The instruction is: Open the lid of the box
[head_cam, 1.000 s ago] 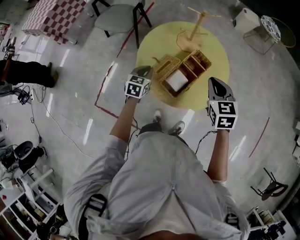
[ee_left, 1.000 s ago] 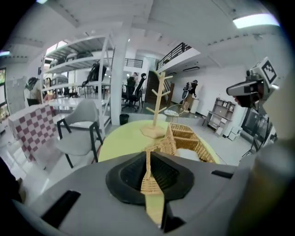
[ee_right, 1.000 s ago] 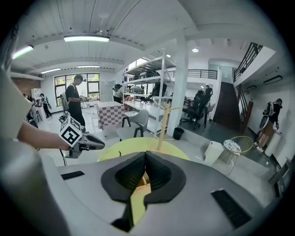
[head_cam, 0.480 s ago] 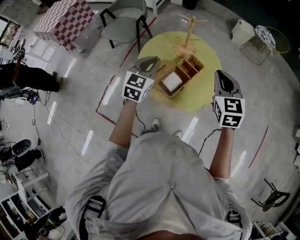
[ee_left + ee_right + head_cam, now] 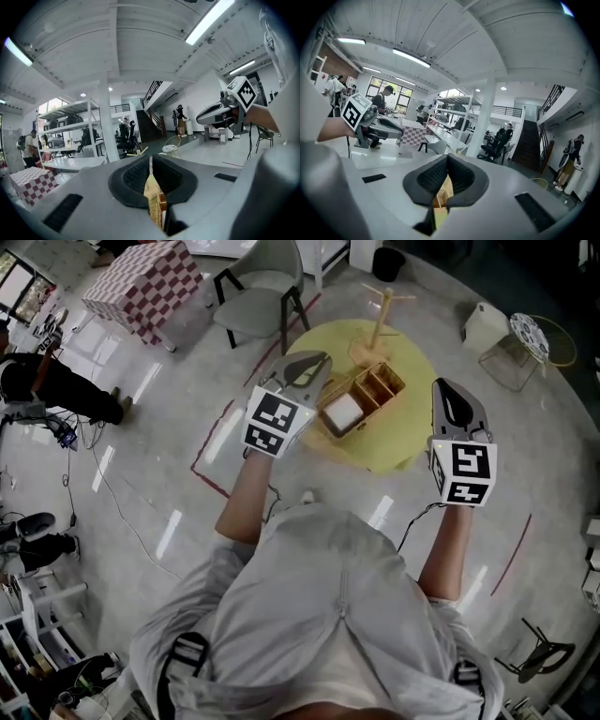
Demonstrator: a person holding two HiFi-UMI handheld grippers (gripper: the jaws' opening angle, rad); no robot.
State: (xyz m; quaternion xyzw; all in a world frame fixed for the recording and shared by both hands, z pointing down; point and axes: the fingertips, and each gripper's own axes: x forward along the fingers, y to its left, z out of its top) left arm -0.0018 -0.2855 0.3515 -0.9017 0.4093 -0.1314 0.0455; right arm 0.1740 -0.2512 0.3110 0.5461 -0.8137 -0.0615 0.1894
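Note:
The wicker box (image 5: 367,395) stands on a round yellow table (image 5: 412,442), with a white block (image 5: 343,412) lying in one compartment. Its left end is hidden behind my left gripper (image 5: 322,360), which hangs in the air above and left of the box, shut and holding nothing. My right gripper (image 5: 442,386) floats to the box's right, also shut and empty. In the left gripper view, a sliver of wicker (image 5: 161,207) shows through the slit of the left gripper (image 5: 150,161). In the right gripper view, a sliver of wicker (image 5: 438,200) shows below the right gripper (image 5: 447,159).
A wooden peg stand (image 5: 379,322) rises at the table's far edge. A grey chair (image 5: 264,292) and a checkered cube (image 5: 145,285) sit beyond on the left, and a wire side table (image 5: 530,334) sits at the right. A person (image 5: 52,385) stands far left. Red tape lines mark the floor.
Both grippers have risen and look larger in the head view. The left gripper now covers the box's left end. The box and table sit farther up the frame.

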